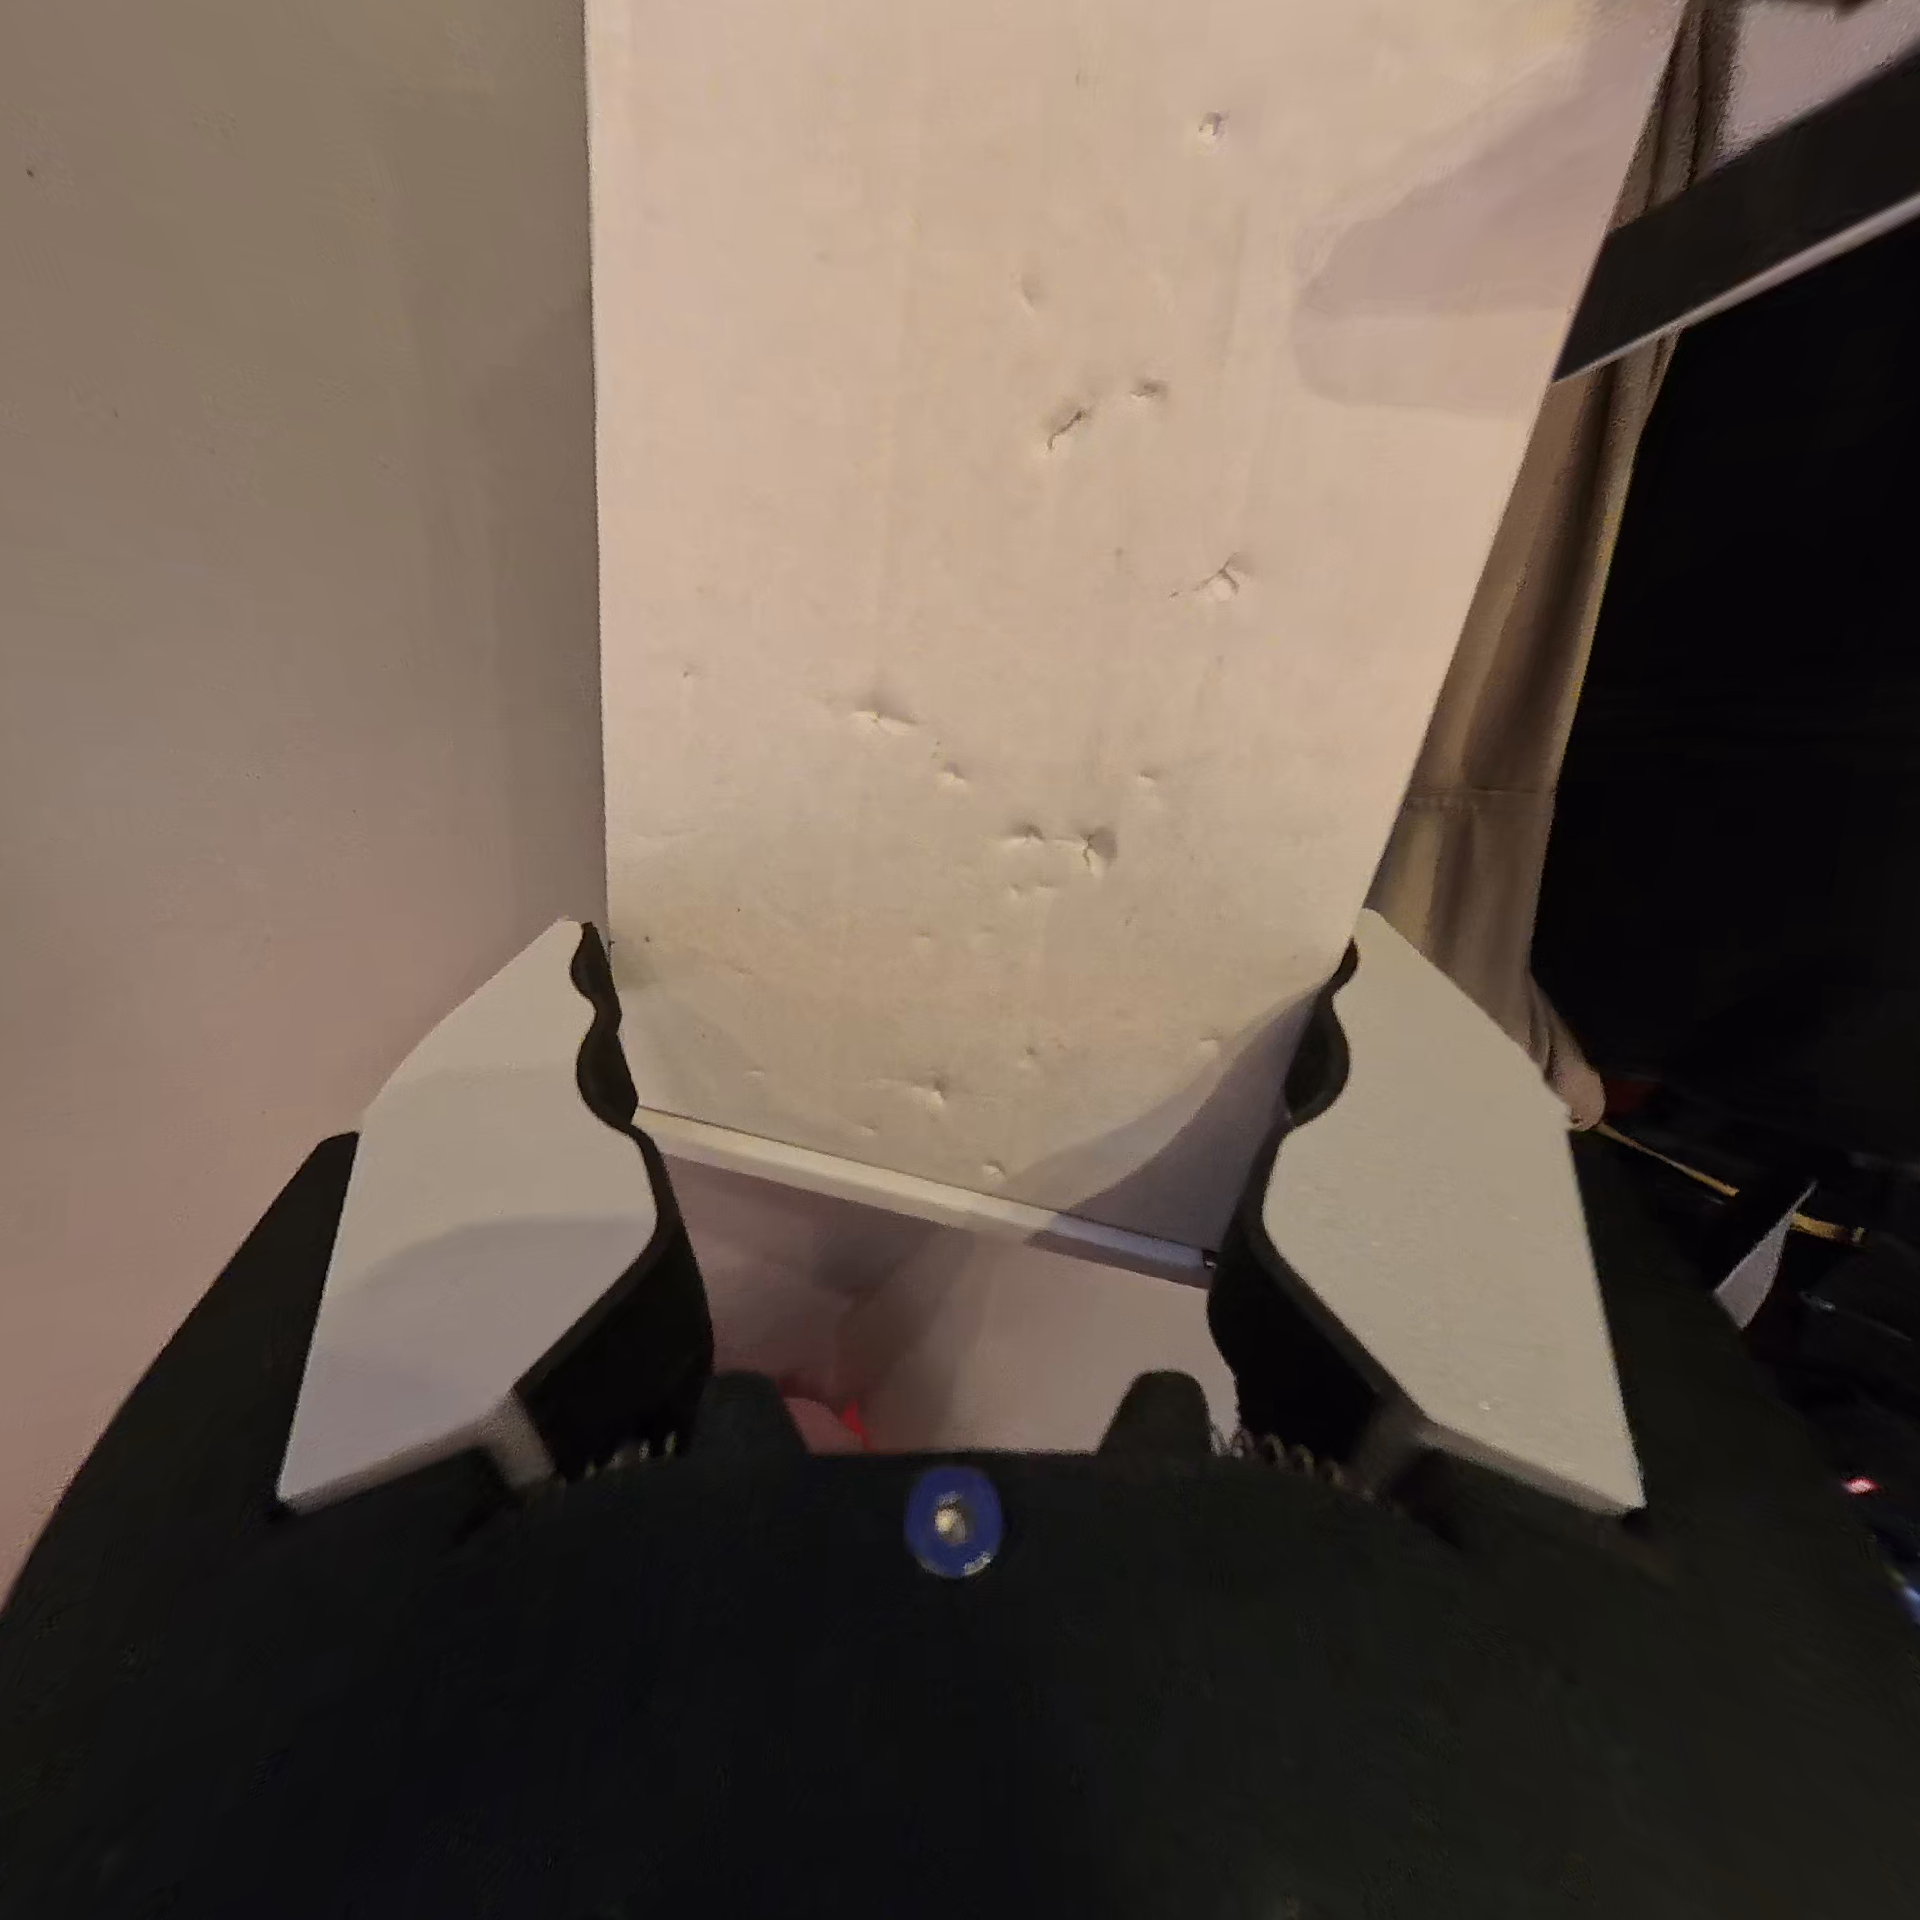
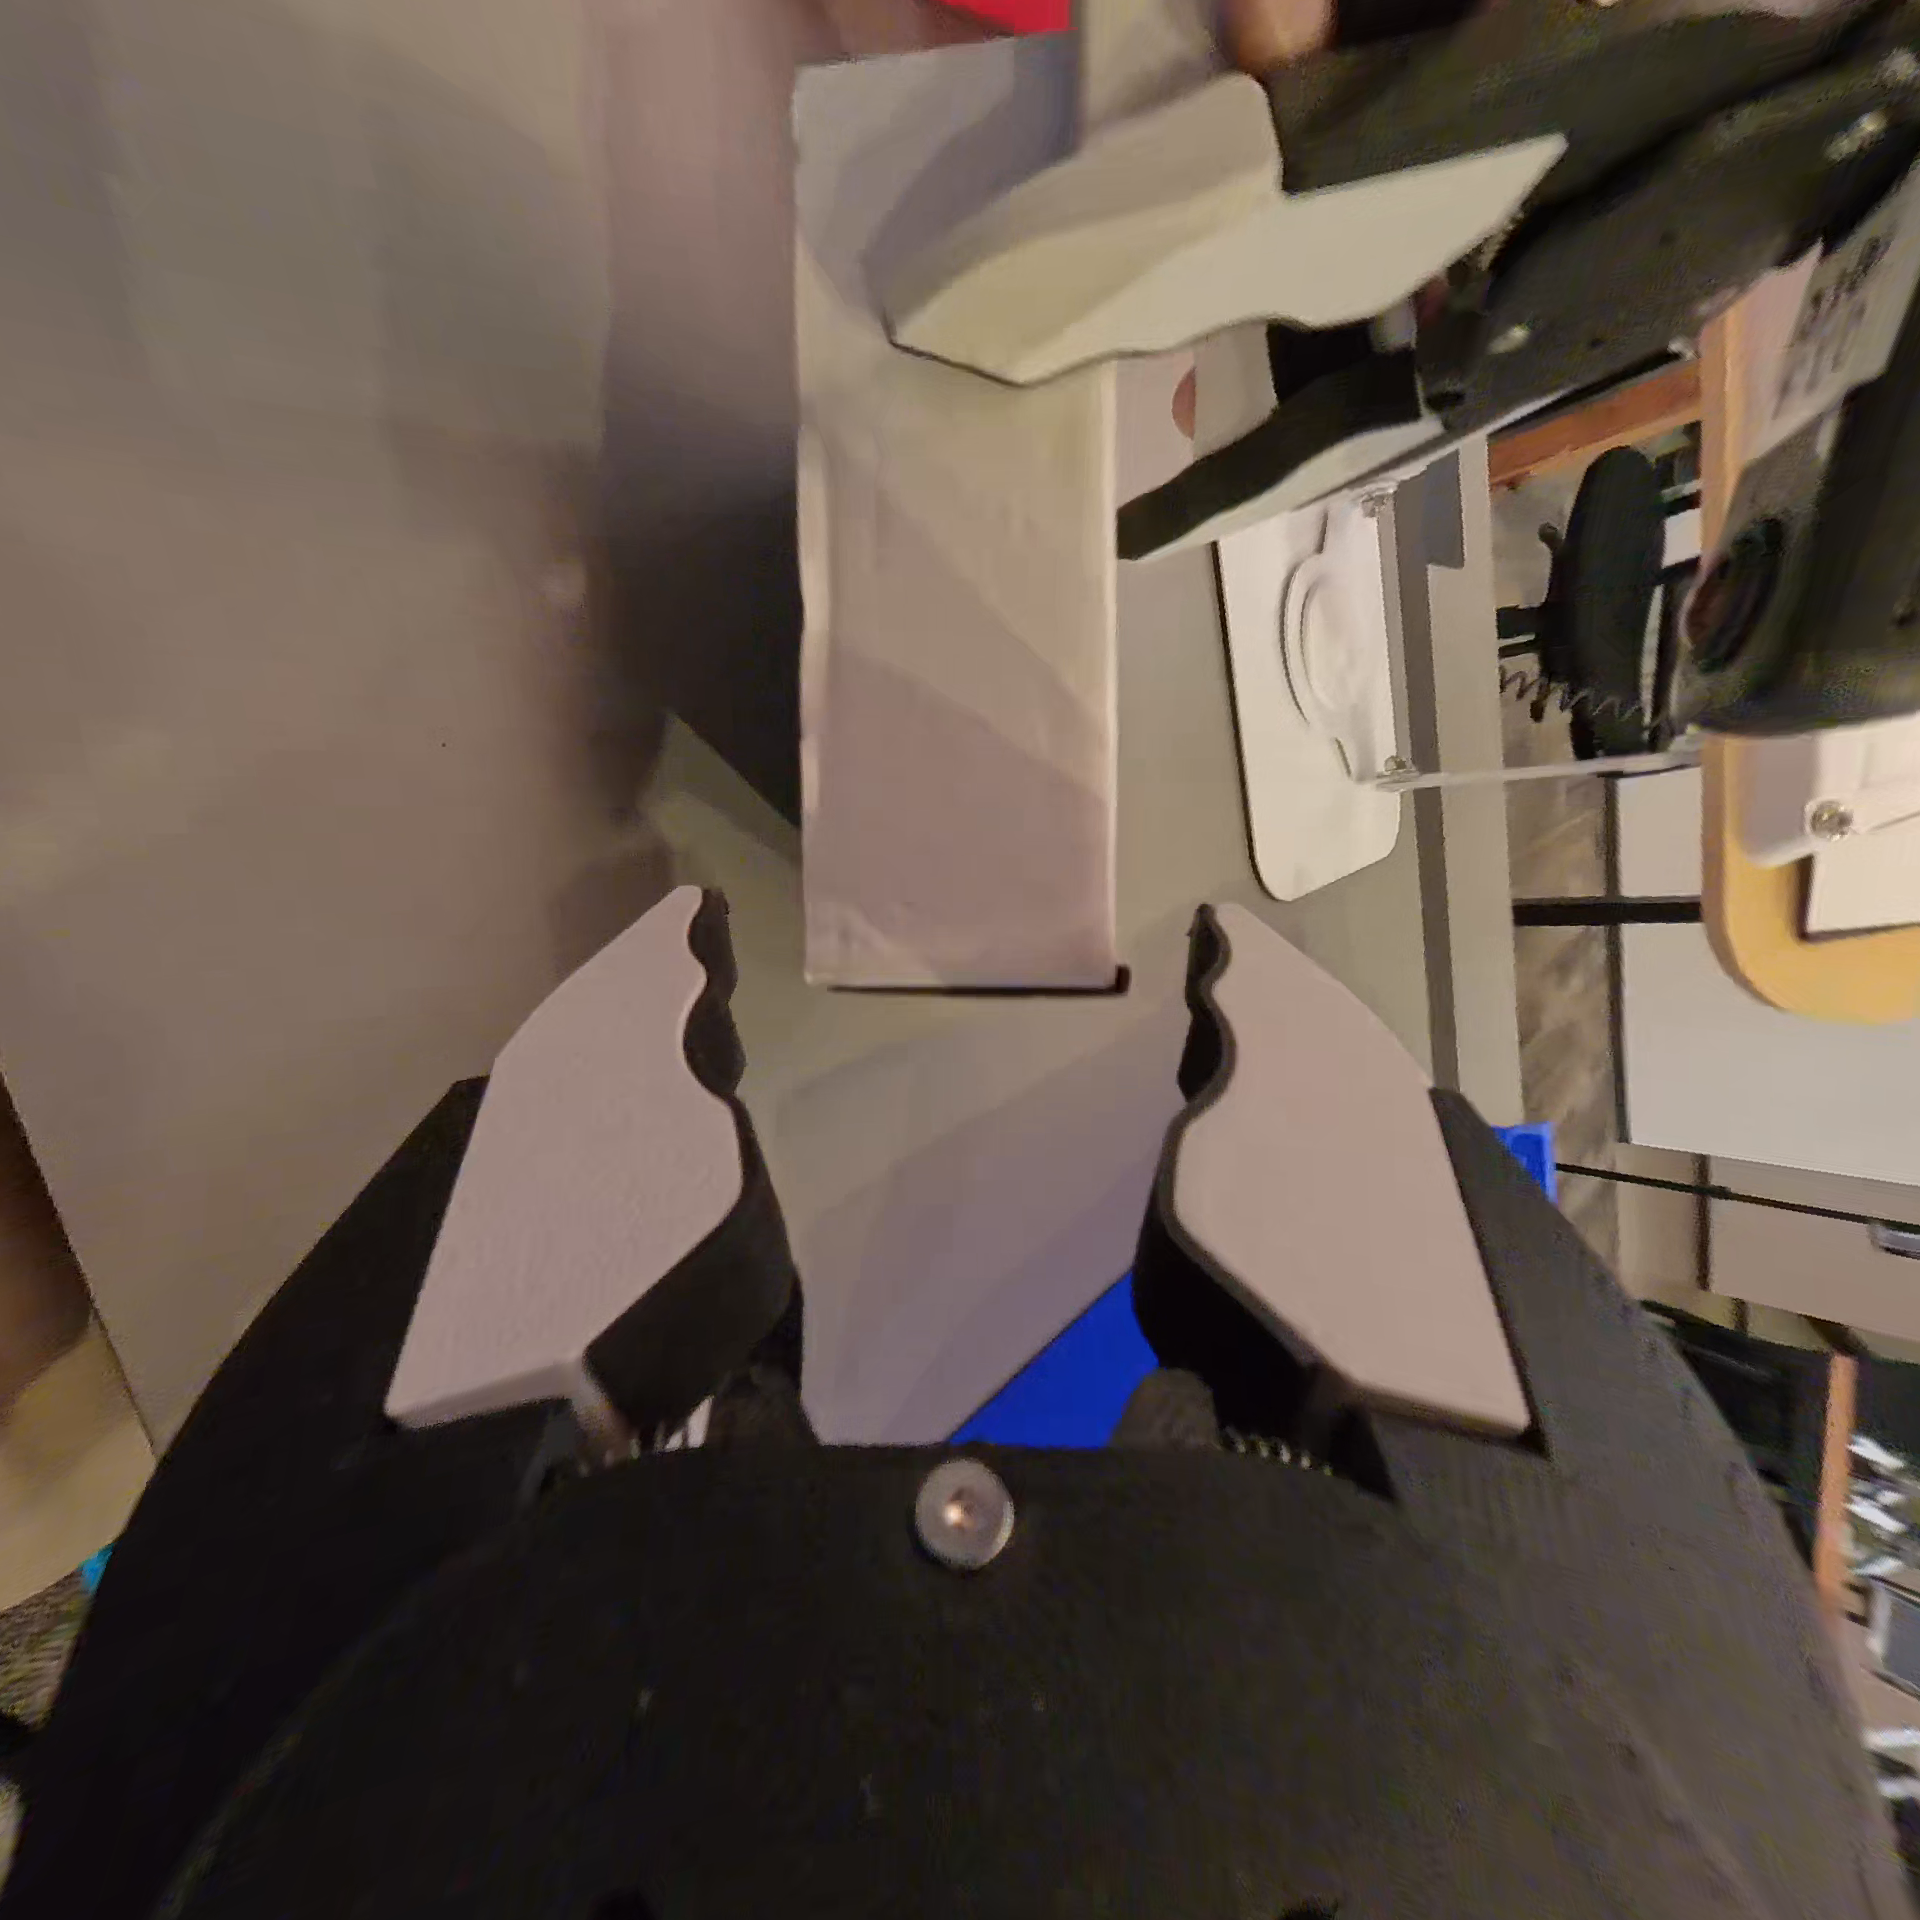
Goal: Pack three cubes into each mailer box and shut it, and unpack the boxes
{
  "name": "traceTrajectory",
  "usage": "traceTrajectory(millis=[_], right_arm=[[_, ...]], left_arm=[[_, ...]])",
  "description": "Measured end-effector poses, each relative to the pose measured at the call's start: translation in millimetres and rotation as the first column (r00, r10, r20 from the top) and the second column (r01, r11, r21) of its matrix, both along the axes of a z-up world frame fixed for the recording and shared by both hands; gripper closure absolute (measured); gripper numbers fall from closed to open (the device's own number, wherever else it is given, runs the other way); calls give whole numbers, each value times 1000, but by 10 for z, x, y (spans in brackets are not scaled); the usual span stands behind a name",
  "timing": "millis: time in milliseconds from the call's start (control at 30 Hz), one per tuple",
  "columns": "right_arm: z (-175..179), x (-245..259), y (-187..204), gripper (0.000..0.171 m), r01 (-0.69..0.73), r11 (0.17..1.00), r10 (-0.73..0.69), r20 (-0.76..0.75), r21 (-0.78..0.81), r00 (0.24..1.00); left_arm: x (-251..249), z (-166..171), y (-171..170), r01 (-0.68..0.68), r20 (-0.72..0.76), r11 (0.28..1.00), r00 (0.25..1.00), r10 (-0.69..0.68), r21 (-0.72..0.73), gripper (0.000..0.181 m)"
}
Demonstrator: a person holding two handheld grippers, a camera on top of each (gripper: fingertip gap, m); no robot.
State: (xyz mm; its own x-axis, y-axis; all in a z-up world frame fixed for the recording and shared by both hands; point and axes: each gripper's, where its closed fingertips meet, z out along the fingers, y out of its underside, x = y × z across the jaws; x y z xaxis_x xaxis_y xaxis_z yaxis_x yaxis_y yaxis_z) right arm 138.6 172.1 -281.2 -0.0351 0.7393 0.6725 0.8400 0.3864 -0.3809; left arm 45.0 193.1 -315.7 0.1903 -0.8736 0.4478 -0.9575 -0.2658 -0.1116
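In the left wrist view a white mailer box lid [image 1: 935, 571], dented in several spots, stands upright and fills the middle. My left gripper [image 1: 977, 945] is wide open with the lid's lower part between its fingers; I cannot tell whether they press its edges. A bit of red [image 1: 844, 1415] shows low in the box below it. In the right wrist view my right gripper [image 2: 961, 920] is open and empty, just short of the end of a white box panel [image 2: 956, 675]. A blue cube [image 2: 1060, 1382] lies under it. The left gripper [image 2: 1122, 405] reaches the panel from the upper right.
A pale wall [image 1: 260, 623] is at the left, and a beige curtain [image 1: 1507, 727] and a dark screen [image 1: 1766, 675] at the right. In the right wrist view a white mat [image 2: 1320, 810], an office chair [image 2: 1600, 582] and a wooden board [image 2: 1756, 935] lie to the right. Spacing between my two grippers at the tips: around 11 centimeters.
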Motion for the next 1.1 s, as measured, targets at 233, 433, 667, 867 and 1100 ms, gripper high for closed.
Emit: traceTrajectory(millis=[233, 433, 667, 867, 1100], right_arm=[[-137, -47, 213, 106, 27, 996, -38, 121, 85, 992], [-124, -11, 302, 109, 23, 999, -26, 101, 28, 995], [-80, 142, 432, 109, 34, 996, -28, 73, -76, 997], [-65, 158, 458, 109, -7, 992, 15, 66, -130, 998], [-62, 180, 493, 109, -12, 988, 28, 97, -152, 995]], left_arm=[[7, 9, -13, -55, 3, 998, 998, 55, -25, 57], [-45, 133, 55, -81, 92, 980, 994, 65, 183, 41], [-103, 267, 28, -145, 173, 808, 983, 54, 572, 55], [-27, 101, 91, -172, 198, 606, 980, 25, 776, 81], [-38, 112, 269, -111, 123, 413, 992, -3, 904, 106]])
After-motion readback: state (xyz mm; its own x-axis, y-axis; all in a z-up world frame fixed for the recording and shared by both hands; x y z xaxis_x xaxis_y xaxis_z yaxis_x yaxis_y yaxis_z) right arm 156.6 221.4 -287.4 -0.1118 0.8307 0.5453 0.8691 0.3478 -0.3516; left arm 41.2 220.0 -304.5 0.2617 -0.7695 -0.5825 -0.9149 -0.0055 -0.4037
